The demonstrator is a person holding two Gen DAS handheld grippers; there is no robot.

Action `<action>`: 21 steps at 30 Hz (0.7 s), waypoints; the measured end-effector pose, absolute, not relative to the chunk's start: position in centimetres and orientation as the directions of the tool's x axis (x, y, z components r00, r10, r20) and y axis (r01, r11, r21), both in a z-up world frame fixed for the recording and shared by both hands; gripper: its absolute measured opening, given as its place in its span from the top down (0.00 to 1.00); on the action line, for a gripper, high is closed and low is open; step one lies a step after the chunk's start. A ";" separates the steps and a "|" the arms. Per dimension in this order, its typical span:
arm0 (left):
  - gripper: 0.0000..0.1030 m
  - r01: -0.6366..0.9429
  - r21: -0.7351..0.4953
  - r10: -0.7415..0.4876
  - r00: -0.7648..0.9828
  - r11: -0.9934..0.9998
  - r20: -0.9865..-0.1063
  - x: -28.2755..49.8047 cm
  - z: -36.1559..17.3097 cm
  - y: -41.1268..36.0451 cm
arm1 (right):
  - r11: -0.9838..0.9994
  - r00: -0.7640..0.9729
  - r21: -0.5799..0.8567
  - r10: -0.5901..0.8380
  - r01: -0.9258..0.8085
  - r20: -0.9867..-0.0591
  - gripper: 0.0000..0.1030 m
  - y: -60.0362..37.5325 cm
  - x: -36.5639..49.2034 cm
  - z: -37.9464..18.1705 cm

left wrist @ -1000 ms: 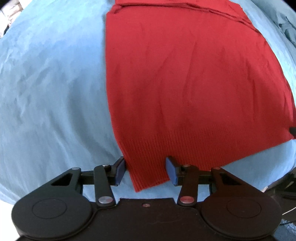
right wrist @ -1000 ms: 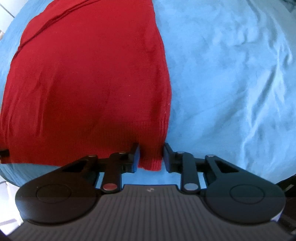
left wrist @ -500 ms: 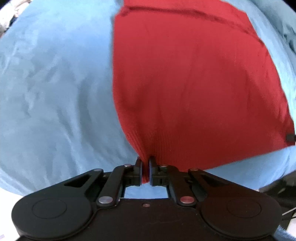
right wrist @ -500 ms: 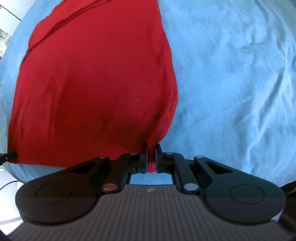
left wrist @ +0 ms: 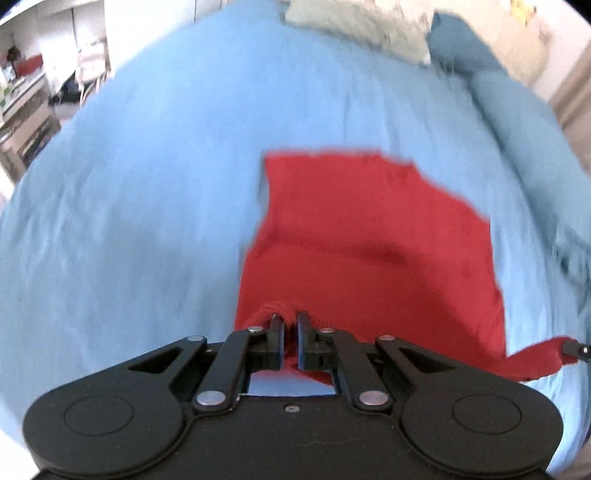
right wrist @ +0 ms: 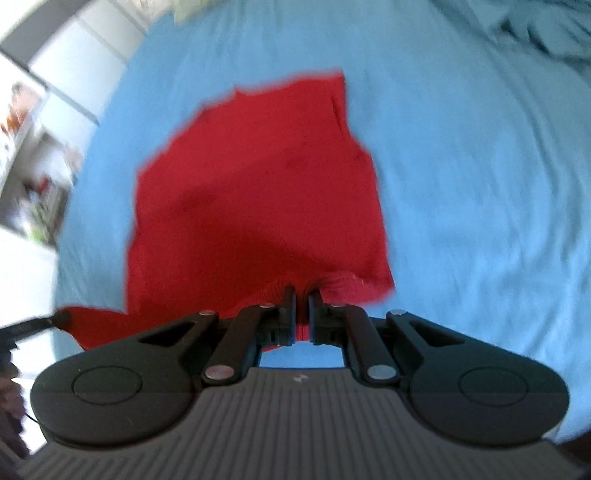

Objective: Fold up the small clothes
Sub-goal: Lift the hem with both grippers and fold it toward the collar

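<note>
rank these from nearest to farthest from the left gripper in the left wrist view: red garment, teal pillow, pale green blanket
1. red garment: pinched between the left gripper fingers at its near hem, spreading ahead and right.
2. teal pillow and pale green blanket: both at the far end of the blue bedsheet, pillow to the right of the blanket; too close to rank.

A home bedroom: blue bedsheet (left wrist: 155, 229), pale pillow (left wrist: 354, 27) (blurred), furniture (left wrist: 26, 96) beyond.
</note>
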State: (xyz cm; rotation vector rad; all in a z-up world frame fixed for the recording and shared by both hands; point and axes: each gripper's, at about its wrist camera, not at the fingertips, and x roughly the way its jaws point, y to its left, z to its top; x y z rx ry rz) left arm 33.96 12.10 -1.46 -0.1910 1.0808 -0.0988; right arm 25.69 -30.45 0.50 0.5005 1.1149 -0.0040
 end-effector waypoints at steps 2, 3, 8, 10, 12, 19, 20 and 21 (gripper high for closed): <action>0.94 -0.011 -0.209 -0.173 0.516 0.978 -0.839 38.0 -0.9 12.1 | 0.876 0.499 0.416 0.254 0.245 -0.829 0.79 -31.0 29.1 1.9; 0.95 -0.015 -0.205 -0.165 0.536 0.979 -0.828 39.6 -0.8 12.2 | 0.869 0.517 0.433 0.263 0.241 -0.815 0.79 -31.6 30.8 1.6; 0.95 -0.059 -0.191 -0.118 0.602 0.980 -0.790 49.5 -2.9 10.0 | 0.877 0.584 0.426 0.230 0.221 -0.779 0.79 -32.0 40.3 1.5; 0.95 -0.061 -0.151 -0.080 0.630 0.987 -0.772 52.8 -4.9 9.1 | 0.885 0.604 0.412 0.211 0.216 -0.769 0.79 -32.3 44.0 0.1; 0.95 -0.067 -0.126 -0.053 0.643 0.990 -0.764 55.9 -6.9 8.3 | 0.894 0.622 0.393 0.184 0.216 -0.761 0.79 -32.4 47.7 -1.7; 0.95 -0.067 -0.046 0.007 0.631 0.997 -0.775 60.7 -12.3 6.2 | 0.898 0.629 0.344 0.102 0.276 -0.771 0.79 -34.1 55.1 -10.3; 0.95 -0.076 -0.047 0.011 0.627 0.996 -0.779 60.9 -12.8 6.4 | 0.897 0.630 0.344 0.100 0.278 -0.770 0.79 -34.1 55.6 -11.1; 0.95 -0.085 -0.044 0.019 0.628 0.995 -0.778 61.2 -13.3 6.4 | 0.899 0.630 0.340 0.099 0.275 -0.770 0.79 -34.2 56.0 -11.9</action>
